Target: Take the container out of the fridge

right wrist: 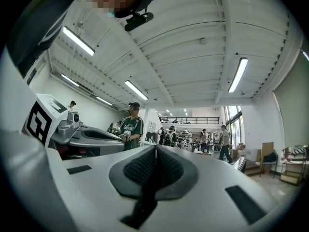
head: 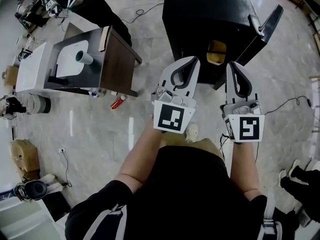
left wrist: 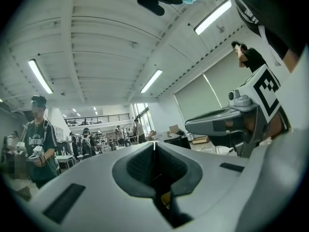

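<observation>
The only legible print is the black-and-white square marker (head: 169, 118) on each gripper's cube. The container (head: 216, 52), a yellowish tub, sits in the open front of the black fridge (head: 200, 19), just ahead of and between the left gripper (head: 194, 60) and the right gripper (head: 233, 64); both have their jaws pressed together on nothing. The open door (head: 265, 29) stands ahead-right of the right gripper, while a table (head: 120, 54) and a red can (head: 118, 102) lie left of the left gripper.
</observation>
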